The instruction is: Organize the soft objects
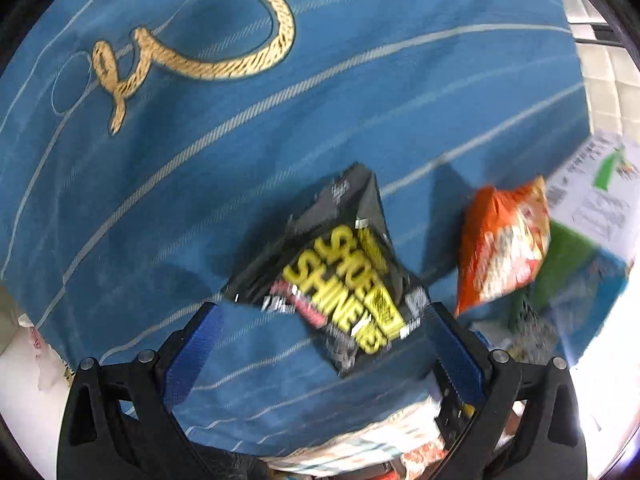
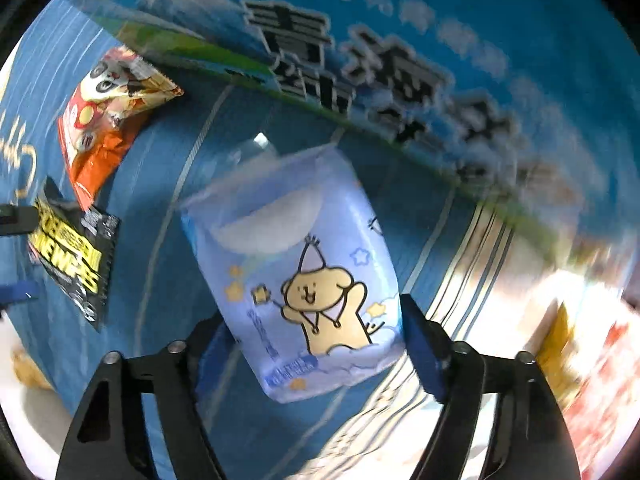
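A black "Shoe Shine" packet (image 1: 340,268) lies on the blue striped cloth (image 1: 280,120), just ahead of my left gripper (image 1: 324,332), whose jaws stand wide open with the packet's near corner between them. An orange snack bag (image 1: 500,248) lies to its right. In the right wrist view a light blue tissue pack with a cartoon dog (image 2: 304,276) sits between the wide-open jaws of my right gripper (image 2: 316,344); contact with the pads is unclear. The black packet (image 2: 76,256) and the orange bag (image 2: 108,120) show at the left.
A large blue and green carton with printed characters (image 2: 400,72) stands behind the tissue pack, also at the right of the left wrist view (image 1: 592,208). A tan rope pattern (image 1: 224,52) marks the cloth. Colourful packages lie at the near edge (image 1: 380,440).
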Motion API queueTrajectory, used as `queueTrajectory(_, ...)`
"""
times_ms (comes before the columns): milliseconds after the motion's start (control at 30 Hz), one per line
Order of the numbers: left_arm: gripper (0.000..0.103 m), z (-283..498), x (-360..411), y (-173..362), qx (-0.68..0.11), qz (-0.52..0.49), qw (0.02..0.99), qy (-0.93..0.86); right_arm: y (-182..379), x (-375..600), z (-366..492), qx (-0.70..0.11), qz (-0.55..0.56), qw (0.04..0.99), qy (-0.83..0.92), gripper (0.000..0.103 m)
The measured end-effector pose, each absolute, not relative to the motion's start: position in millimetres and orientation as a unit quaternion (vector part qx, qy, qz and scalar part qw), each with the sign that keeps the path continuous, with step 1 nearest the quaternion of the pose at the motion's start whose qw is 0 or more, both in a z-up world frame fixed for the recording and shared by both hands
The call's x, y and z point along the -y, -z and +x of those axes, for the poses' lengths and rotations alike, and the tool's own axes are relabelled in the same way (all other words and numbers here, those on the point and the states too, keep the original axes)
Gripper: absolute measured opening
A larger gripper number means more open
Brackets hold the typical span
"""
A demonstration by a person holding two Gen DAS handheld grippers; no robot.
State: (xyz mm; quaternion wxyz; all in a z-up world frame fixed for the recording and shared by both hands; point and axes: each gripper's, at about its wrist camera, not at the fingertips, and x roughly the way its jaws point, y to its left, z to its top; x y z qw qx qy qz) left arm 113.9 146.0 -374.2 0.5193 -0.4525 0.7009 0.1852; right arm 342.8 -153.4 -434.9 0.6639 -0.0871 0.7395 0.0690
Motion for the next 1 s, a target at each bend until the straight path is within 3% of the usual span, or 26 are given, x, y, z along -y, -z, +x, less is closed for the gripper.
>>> queueTrajectory(167,0.101,119,-142,388,-0.711,-0.426,0.509,-0.231,434,167,328,-0.751,-0.031,0.658,-0.040,0.072)
queueTrajectory(367,0.071,131,-112,378,-0.723,-0.325,0.572,-0.209,437,193,306,-0.761,-0.004,0.648,-0.020,0.071)
queueTrajectory(433,0.067,134,-94,370,-0.733,-0.266,0.599,-0.183,436,207,297,-0.764,0.008,0.644,-0.019,0.070)
queueTrajectory(733,0.067,97,34,361,-0.757,0.035,0.652,0.024,429,276,241,-0.778,0.072,0.625,0.005,0.070)
queueTrajectory(1000,0.069,80,139,363,-0.738,0.143,0.651,0.109,434,306,203,-0.794,0.077,0.603,-0.003,0.073)
